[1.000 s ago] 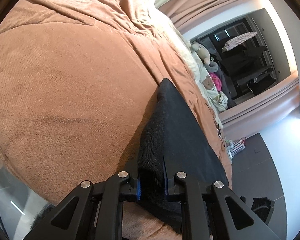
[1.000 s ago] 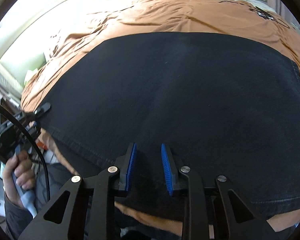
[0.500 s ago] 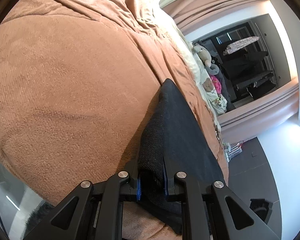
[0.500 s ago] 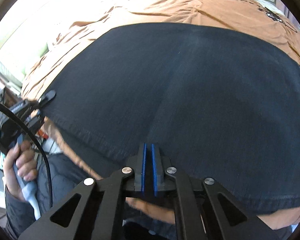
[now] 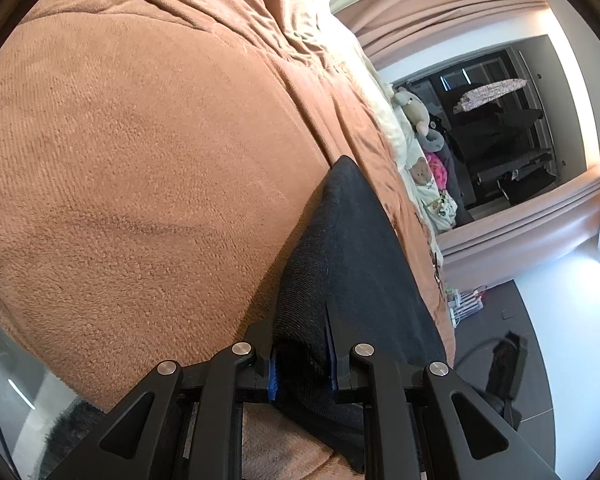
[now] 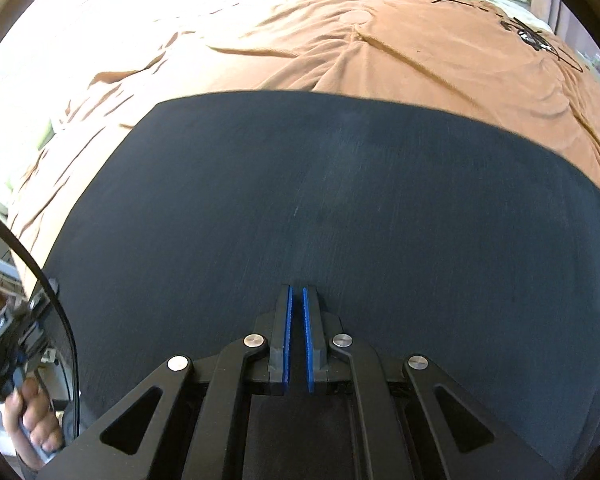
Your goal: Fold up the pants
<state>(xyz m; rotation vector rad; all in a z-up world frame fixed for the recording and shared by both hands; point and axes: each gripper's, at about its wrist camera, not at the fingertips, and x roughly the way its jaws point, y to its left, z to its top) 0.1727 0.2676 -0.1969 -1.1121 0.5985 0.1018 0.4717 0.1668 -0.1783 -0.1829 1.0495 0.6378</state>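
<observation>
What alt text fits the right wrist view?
The right gripper, shut and empty, sits above dark pants spread flat on a brown blanket. At the left edge, a hand holds the left gripper.

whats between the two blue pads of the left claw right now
A thick fold of the dark pants, pinched at its near edge by the left claw. The left wrist view shows it, with the brown blanket underneath.
</observation>
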